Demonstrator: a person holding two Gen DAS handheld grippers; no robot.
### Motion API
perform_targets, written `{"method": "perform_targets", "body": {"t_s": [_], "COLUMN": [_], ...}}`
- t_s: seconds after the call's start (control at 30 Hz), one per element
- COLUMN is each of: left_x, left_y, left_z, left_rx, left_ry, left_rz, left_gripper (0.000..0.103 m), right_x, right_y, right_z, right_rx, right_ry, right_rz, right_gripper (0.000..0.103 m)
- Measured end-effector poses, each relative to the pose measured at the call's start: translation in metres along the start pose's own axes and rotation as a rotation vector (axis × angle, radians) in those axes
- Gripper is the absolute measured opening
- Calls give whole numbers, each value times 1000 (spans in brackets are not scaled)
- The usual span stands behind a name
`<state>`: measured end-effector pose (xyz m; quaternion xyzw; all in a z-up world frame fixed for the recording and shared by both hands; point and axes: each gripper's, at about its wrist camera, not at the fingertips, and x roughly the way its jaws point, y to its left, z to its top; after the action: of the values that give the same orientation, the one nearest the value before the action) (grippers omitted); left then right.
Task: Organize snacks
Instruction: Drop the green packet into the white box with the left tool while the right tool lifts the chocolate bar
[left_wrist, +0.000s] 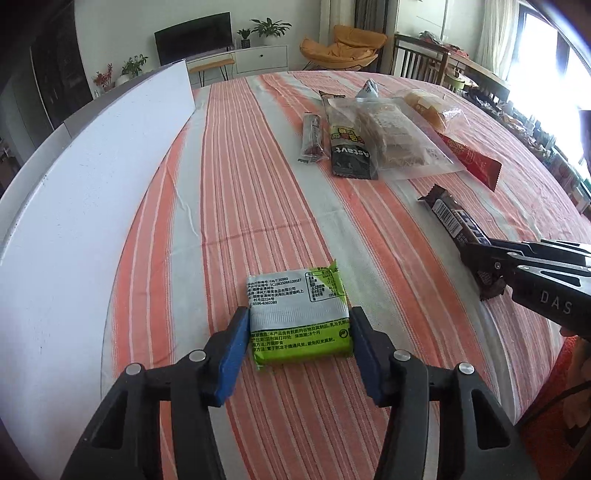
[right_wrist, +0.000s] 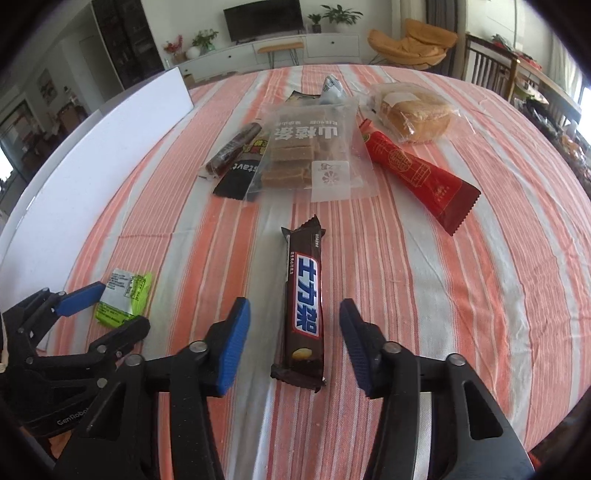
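A green and white snack packet (left_wrist: 299, 314) lies on the striped tablecloth (left_wrist: 258, 206). My left gripper (left_wrist: 297, 325) straddles its near half; the blue pads touch or nearly touch its two sides. The packet rests flat on the cloth. It also shows in the right wrist view (right_wrist: 123, 297), with the left gripper (right_wrist: 107, 306) around it. A brown chocolate bar (right_wrist: 304, 302) lies lengthwise between the fingers of my open right gripper (right_wrist: 295, 317), with clear gaps on both sides. In the left wrist view the bar (left_wrist: 452, 221) runs under the right gripper (left_wrist: 484, 266).
A pile of snacks lies farther back: a clear bag of brown squares (right_wrist: 310, 147), a black sachet (right_wrist: 240, 173), a dark stick (right_wrist: 232, 147), a red tube packet (right_wrist: 417, 173), a bagged bun (right_wrist: 413, 110). A white board (left_wrist: 74, 206) stands along the left table edge.
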<state>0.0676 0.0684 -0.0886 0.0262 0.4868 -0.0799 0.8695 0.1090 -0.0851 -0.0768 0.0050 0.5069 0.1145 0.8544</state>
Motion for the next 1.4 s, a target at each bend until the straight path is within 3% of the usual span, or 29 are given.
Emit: {"method": "perform_targets", "body": {"t_s": [0.1, 0.2, 0.47, 1.1, 1.4], "left_x": [-13, -38, -100, -181, -226], "left_y": [11, 20, 30, 68, 124], "left_z": [-1, 2, 12, 15, 14], "left_rx": [-47, -91, -111, -188, -246], "left_ry": [-16, -58, -167, -266, -364], "left_rz": [-54, -136, -222, -305, -243], "left_gripper": [52, 52, 52, 52, 52], "right_x": [-4, -18, -49, -85, -98], "right_y": [-10, -24, -28, 8, 55], "right_z": [-4, -12, -20, -14, 3], "right_rx": [79, 188, 331, 291, 223], "right_ry": [23, 16, -49, -94, -98], "right_rz": [44, 174, 329, 446, 520], "right_gripper": [18, 18, 18, 18, 18]}}
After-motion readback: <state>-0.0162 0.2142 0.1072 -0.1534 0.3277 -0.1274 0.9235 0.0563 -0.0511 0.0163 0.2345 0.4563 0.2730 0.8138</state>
